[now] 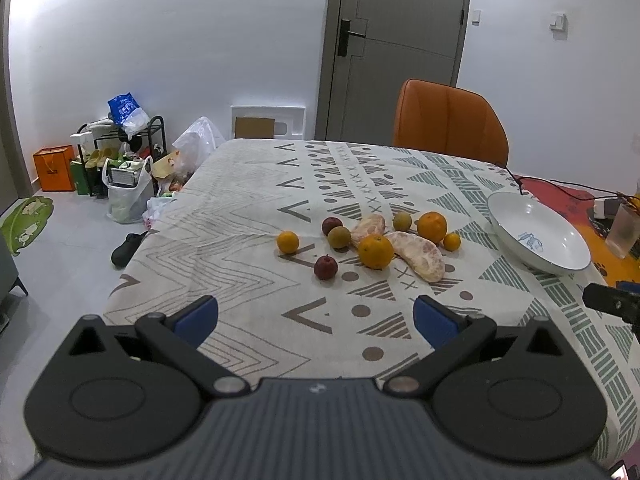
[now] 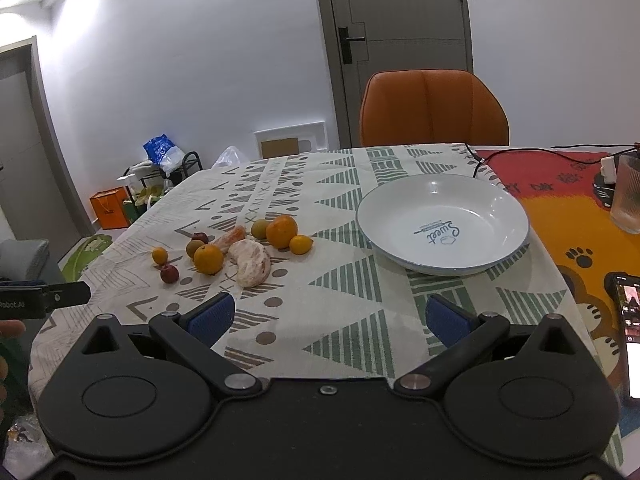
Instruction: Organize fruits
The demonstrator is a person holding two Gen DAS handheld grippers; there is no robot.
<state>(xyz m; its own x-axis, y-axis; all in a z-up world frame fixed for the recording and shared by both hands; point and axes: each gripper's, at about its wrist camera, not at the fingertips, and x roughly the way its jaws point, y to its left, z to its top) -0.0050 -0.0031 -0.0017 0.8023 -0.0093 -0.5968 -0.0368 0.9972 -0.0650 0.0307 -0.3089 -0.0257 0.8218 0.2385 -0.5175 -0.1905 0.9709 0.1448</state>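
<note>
- White walls and a grey door are seen behind a tabletop covered by a patterned cloth, with an orange chair at its far side.
- On the floor at the far left, a shoe rack, an orange paper bag and plastic bags are gathered against the wall.
- Left tongs are held wide open above the near edge of the cloth, with nothing between the blue pads.
- Fruits are clustered near the middle of the cloth: a small orange lies leftmost, two dark red fruits and two greenish-brown ones beside it.
- Two large oranges and two peeled citrus pieces are packed together, touching; a second small orange is set at the right end.
- A white plate stands empty to the right of the fruit, apart from it.
- Right tongs are likewise spread open and empty, held near the plate's front rim.
- A ribbed glass and a phone are seen at the far right on an orange mat.
</note>
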